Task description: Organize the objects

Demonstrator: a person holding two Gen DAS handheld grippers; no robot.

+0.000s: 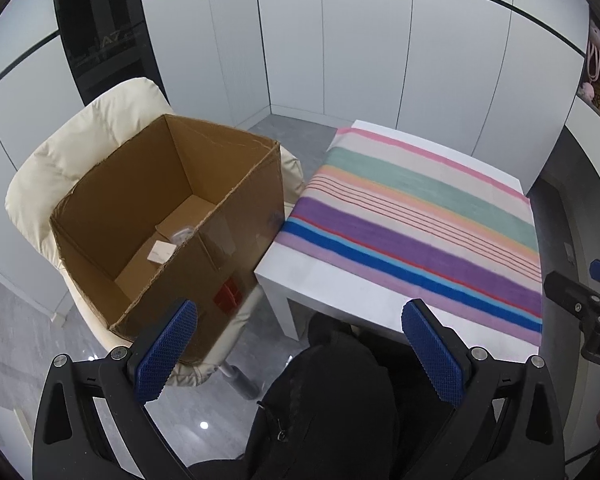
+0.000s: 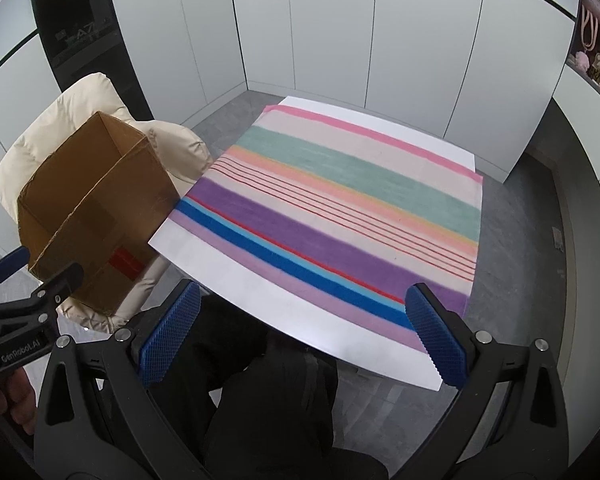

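Observation:
An open cardboard box [image 1: 168,216] rests on a cream padded chair [image 1: 60,160] left of the table; the same cardboard box [image 2: 96,208] shows in the right wrist view. Inside lie a small pale card [image 1: 160,251] and a clear roundish item [image 1: 181,235]. A striped cloth [image 1: 416,216] covers the white table [image 1: 340,284], with nothing on the striped cloth [image 2: 340,208]. My left gripper [image 1: 300,356] is open and empty, held above the person's dark-clothed lap. My right gripper [image 2: 300,336] is open and empty near the table's front edge [image 2: 300,320].
White cabinet panels [image 1: 340,60] line the room behind the table. A dark glass panel [image 1: 100,28] stands at the back left. Shelves with pink items [image 2: 592,40] are at the far right. Grey floor [image 1: 32,340] surrounds the chair and table.

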